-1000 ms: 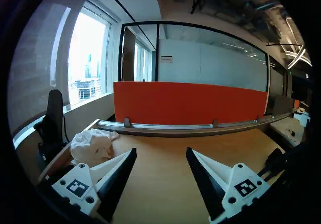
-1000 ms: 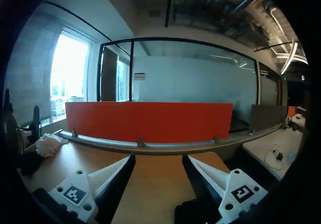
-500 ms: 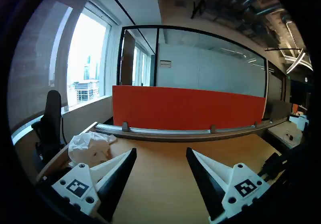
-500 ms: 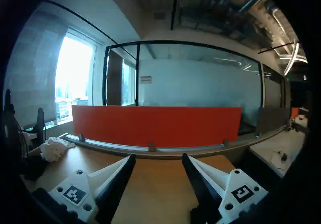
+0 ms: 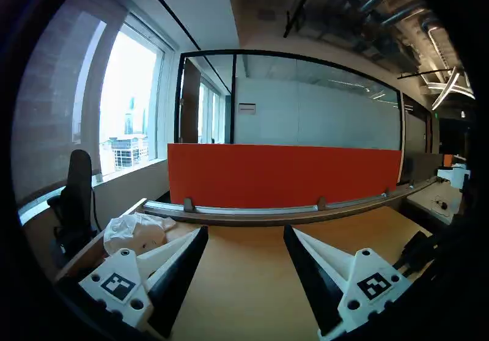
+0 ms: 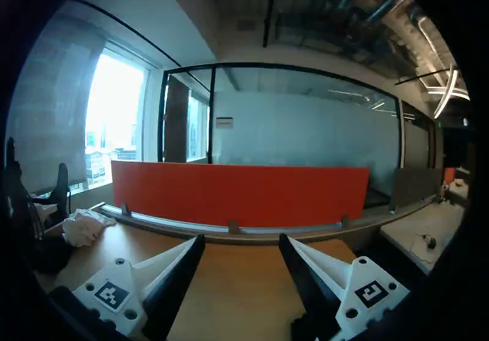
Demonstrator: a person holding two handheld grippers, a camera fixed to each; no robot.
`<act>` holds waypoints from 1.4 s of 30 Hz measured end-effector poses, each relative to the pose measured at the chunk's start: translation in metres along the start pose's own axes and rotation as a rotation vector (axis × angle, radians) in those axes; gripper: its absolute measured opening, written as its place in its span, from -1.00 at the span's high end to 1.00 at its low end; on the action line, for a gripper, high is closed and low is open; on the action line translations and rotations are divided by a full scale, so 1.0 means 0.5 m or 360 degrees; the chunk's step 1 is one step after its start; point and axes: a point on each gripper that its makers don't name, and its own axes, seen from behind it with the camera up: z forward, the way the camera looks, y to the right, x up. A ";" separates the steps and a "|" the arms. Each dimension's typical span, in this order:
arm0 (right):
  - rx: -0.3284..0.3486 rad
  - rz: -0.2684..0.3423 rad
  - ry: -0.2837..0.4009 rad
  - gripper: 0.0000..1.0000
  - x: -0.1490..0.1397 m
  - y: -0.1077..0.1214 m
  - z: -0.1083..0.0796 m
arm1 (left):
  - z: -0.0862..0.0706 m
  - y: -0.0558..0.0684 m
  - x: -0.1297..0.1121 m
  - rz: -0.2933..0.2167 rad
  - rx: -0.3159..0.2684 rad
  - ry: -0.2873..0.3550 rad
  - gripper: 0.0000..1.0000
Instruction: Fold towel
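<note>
Two claws, the left claw (image 5: 245, 227) and right claw (image 6: 242, 236), gape wide over one desk (image 5: 244, 286), with one crumpled towel (image 5: 134, 231) at eight o'clock.

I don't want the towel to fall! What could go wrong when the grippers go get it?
The towel lies crumpled near the edge of the desk, so a nudge might push it off. Bunched like that, the open left gripper may pinch several layers instead of one corner.

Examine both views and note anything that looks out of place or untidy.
The white towel lies crumpled in a heap near the wooden desk's window-side edge, not laid flat. Nothing else stands out.
</note>
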 end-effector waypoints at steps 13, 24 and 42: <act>0.0004 0.0018 -0.0013 -0.87 0.024 -0.025 -0.014 | -0.006 -0.004 0.002 0.0033 0.0011 0.0089 -0.82; 0.0017 0.0063 0.0007 -0.87 0.050 -0.040 -0.022 | -0.018 -0.018 -0.039 0.0074 0.0032 0.0140 -0.82; -0.0049 0.0008 0.0017 -0.87 -0.027 -0.039 -0.014 | -0.034 -0.030 -0.168 0.0140 0.0023 0.0210 -0.82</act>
